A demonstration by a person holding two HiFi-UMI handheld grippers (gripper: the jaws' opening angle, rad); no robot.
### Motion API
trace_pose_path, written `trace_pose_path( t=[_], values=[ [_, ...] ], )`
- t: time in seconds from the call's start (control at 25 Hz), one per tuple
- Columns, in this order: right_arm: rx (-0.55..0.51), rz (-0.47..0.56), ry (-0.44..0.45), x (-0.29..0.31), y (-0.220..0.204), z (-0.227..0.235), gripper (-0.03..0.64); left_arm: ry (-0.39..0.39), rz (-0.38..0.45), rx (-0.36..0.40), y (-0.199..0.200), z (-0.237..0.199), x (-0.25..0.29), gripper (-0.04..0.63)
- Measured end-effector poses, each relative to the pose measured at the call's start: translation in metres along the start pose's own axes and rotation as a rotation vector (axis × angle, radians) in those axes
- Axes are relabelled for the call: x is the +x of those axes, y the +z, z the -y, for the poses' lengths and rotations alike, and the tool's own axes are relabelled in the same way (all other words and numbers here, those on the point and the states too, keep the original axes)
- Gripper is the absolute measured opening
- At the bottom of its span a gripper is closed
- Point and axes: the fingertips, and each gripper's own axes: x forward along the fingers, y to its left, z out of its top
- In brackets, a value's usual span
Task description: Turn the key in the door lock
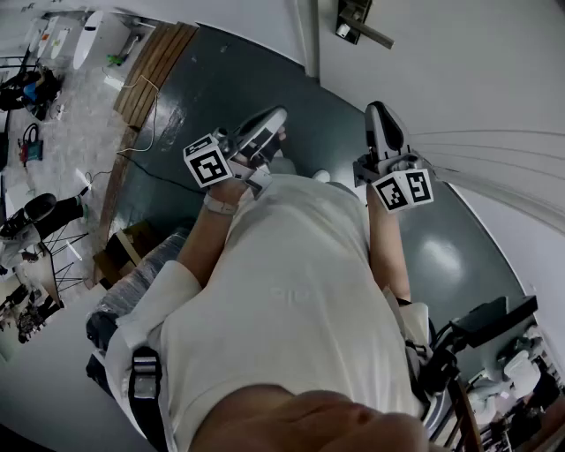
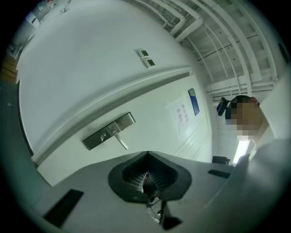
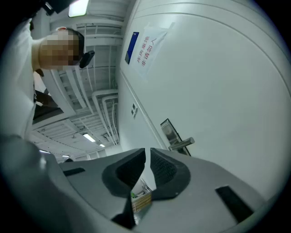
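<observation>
Left gripper point(image 2: 148, 154) jaws together, holding nothing. Right gripper point(image 3: 148, 150) jaws together, holding nothing. Door handle point(image 2: 119, 139) ahead of both, well apart.

Dark glossy floor point(image 1: 229, 97) — white wall point(image 1: 459, 62) right of it, wood planks point(image 1: 159, 62) along its left edge; ceiling lamp point(image 3: 78, 7) lit overhead.

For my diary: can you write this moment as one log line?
left gripper: shut, empty | right gripper: shut, empty | door lock: ahead, untouched | key: not seen
</observation>
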Motion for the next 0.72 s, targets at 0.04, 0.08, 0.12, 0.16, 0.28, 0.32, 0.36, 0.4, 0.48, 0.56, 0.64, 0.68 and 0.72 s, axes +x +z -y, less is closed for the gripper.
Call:
trace_pose_path(
  t=[0.04, 0.08, 0.12, 0.16, 0.28, 0.32, 0.36, 0.4, 0.48, 0.56, 0.64, 0.68, 0.72],
  values=[
    [0.014, 0.002, -0.001, 0.0, 0.0, 0.0, 0.026, 0.004, 0.006, -0.007, 0.001, -0.001, -0.002, 0.006],
    [0.027, 0.003, -0.002, 0.0, 0.001, 0.001, 0.026, 0.006, 0.011, -0.014, 0.003, -0.002, -0.003, 0.006],
    [0.04, 0.005, -0.004, 0.0, 0.001, 0.002, 0.026, 0.007, 0.016, -0.019, 0.004, -0.004, -0.004, 0.006],
    [0.053, 0.007, -0.008, 0.002, 0.001, 0.004, 0.026, 0.007, 0.018, -0.023, 0.006, -0.005, -0.004, 0.006],
    [0.091, 0.011, -0.027, 0.012, -0.003, 0.014, 0.025, 0.004, 0.014, -0.028, 0.015, -0.018, -0.001, 0.006],
    [0.105, 0.013, -0.034, 0.018, -0.006, 0.017, 0.026, 0.002, 0.012, -0.033, 0.02, -0.025, 0.0, 0.006],
    [0.116, 0.013, -0.042, 0.024, -0.008, 0.019, 0.026, -0.002, 0.011, -0.038, 0.025, -0.031, 0.0, 0.006],
    [0.125, 0.012, -0.049, 0.031, -0.009, 0.02, 0.026, -0.006, 0.01, -0.043, 0.031, -0.036, 0.0, 0.006],
    [0.148, 0.013, -0.065, 0.044, -0.01, 0.022, 0.026, -0.012, 0.009, -0.055, 0.045, -0.047, 0.0, 0.006],
    [0.186, 0.02, -0.085, 0.064, -0.012, 0.026, 0.026, -0.018, 0.009, -0.069, 0.066, -0.063, 0.0, 0.006],
    [0.216, 0.026, -0.11, 0.09, -0.017, 0.029, 0.026, -0.026, 0.008, -0.083, 0.093, -0.084, -0.002, 0.006],
    [0.227, 0.027, -0.123, 0.103, -0.021, 0.029, 0.026, -0.032, 0.007, -0.091, 0.107, -0.094, -0.005, 0.006],
    [0.242, 0.029, -0.134, 0.115, -0.025, 0.028, 0.026, -0.038, 0.006, -0.101, 0.12, -0.103, -0.008, 0.006]
  ],
)
